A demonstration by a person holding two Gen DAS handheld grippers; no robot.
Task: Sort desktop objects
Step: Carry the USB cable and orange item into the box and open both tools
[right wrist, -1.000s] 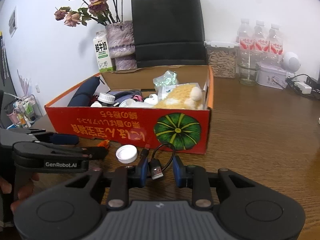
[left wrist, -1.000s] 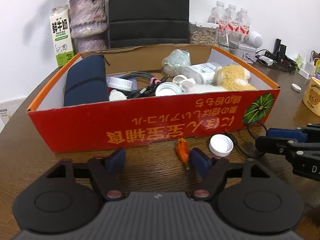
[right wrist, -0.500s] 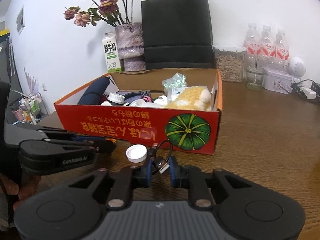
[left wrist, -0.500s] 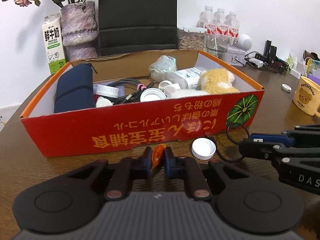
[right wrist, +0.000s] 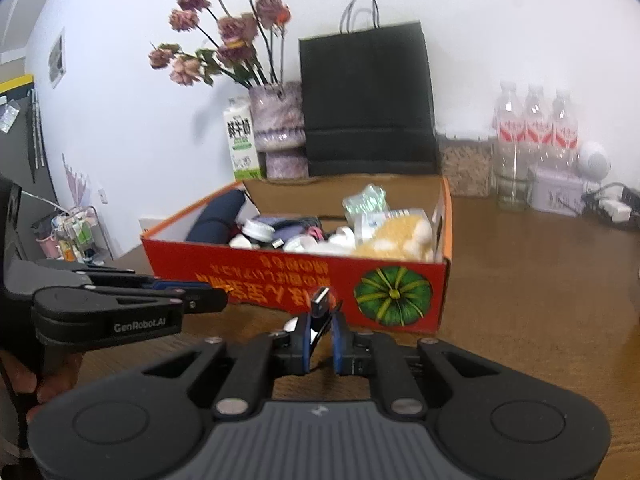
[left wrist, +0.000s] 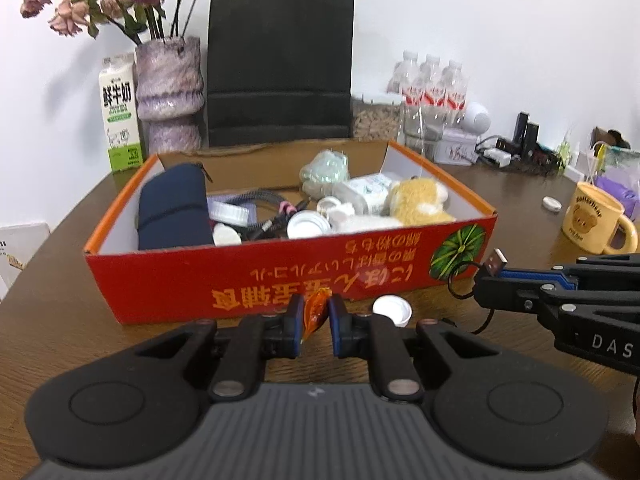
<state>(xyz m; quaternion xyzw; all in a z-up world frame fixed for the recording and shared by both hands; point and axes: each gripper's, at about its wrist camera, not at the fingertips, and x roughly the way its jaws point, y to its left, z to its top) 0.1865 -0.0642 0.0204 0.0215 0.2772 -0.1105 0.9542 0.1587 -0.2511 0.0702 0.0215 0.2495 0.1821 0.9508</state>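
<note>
A red cardboard box (left wrist: 256, 276) holds a navy pouch (left wrist: 172, 208), a yellow plush toy (left wrist: 420, 204), cables, lids and small packets; it also shows in the right wrist view (right wrist: 280, 280). My left gripper (left wrist: 314, 320) is shut on a small orange wrapped item (left wrist: 314, 310), held above the table just in front of the box. My right gripper (right wrist: 320, 328) is shut on a black USB cable (right wrist: 322, 300), its plug sticking up; it shows from the side in the left wrist view (left wrist: 496, 262). A white lid (left wrist: 391, 310) lies on the table between the grippers.
A yellow bear mug (left wrist: 596, 220) stands at the right. Behind the box are a milk carton (left wrist: 120, 116), a flower vase (left wrist: 170, 96), a black paper bag (left wrist: 280, 68), water bottles (left wrist: 432, 84) and a power strip (left wrist: 500, 154). The table is brown wood (right wrist: 540, 280).
Both grippers closed on their items and lifted them off the table: the left on the orange item, the right on the USB cable. The box now looks lower and farther.
</note>
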